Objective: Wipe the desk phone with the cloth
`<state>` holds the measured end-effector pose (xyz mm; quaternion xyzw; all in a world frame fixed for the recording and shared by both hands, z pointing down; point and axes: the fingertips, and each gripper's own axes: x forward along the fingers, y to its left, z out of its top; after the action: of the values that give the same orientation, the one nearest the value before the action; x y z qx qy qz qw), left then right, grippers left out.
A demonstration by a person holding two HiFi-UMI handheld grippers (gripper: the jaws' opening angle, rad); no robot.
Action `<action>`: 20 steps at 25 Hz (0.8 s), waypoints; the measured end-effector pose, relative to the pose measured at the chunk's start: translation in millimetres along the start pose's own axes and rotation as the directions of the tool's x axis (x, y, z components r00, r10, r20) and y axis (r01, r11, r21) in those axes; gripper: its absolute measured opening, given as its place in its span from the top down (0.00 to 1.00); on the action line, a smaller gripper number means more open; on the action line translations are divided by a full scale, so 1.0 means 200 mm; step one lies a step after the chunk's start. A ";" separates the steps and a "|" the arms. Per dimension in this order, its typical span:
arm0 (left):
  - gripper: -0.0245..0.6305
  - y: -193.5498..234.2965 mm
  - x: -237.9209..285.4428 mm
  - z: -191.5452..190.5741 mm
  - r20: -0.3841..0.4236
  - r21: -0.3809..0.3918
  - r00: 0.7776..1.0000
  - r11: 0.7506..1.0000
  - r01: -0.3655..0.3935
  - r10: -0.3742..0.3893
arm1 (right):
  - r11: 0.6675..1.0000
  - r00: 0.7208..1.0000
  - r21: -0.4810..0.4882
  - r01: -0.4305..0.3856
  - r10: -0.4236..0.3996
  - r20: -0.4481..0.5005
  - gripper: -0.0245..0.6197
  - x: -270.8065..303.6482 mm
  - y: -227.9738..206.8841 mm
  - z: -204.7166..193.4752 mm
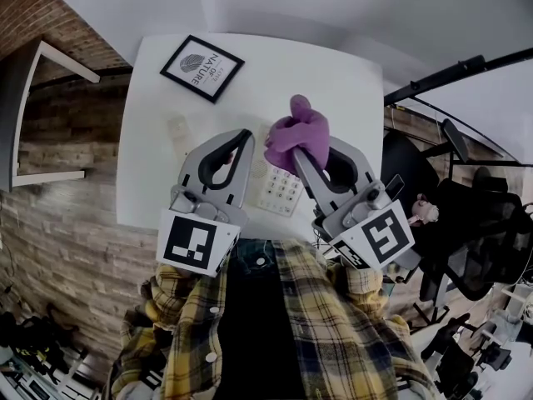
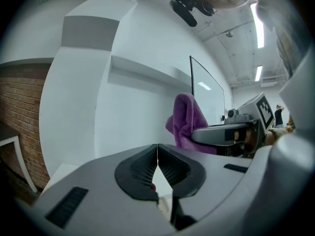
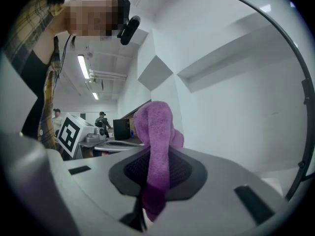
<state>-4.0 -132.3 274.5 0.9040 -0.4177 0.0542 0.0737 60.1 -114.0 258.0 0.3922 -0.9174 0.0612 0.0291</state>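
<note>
1. You are clamping the jaws of your right gripper (image 1: pixel 311 150) on a fold of the purple cloth (image 1: pixel 298 130). A bunch of it is standing up past the tips. I judge that bunch is meant as your wiping pad.
2. You are holding your left gripper (image 1: pixel 241 140) with its jaws pressed together on nothing. It is probably idling clear of the cloth, or waiting to steady the phone.
3. The white desk phone (image 1: pixel 279 192) is lying on the white table (image 1: pixel 341 82) near its front edge. Its keypad is showing between and beneath the two grippers. The cloth is hanging over the phone's far end, but I cannot tell whether it is touching.
4. Counting up, you are working with two grippers, one cloth and one phone on one table. One framed print (image 1: pixel 201 67) is lying well apart from the phone, toward the far edge, out of the wiping path.
</note>
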 end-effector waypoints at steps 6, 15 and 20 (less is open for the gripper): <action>0.94 0.02 0.00 0.00 0.001 -0.004 1.000 1.000 -0.001 0.001 | 1.000 1.000 -0.003 0.005 -0.005 -0.009 0.86 0.01 0.00 -0.01; 0.94 0.02 0.01 0.01 0.004 -0.001 1.000 1.000 0.002 -0.002 | 1.000 1.000 -0.010 0.011 -0.011 -0.020 0.86 0.00 -0.01 -0.02; 0.94 0.01 0.01 0.00 -0.001 -0.005 1.000 1.000 0.000 0.000 | 1.000 0.999 -0.018 0.007 -0.007 -0.032 0.86 0.00 -0.02 -0.03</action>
<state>-5.3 -135.1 274.5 0.9038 -0.4177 0.0534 0.0760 64.1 -115.8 263.6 0.3941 -0.9159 0.0592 0.0474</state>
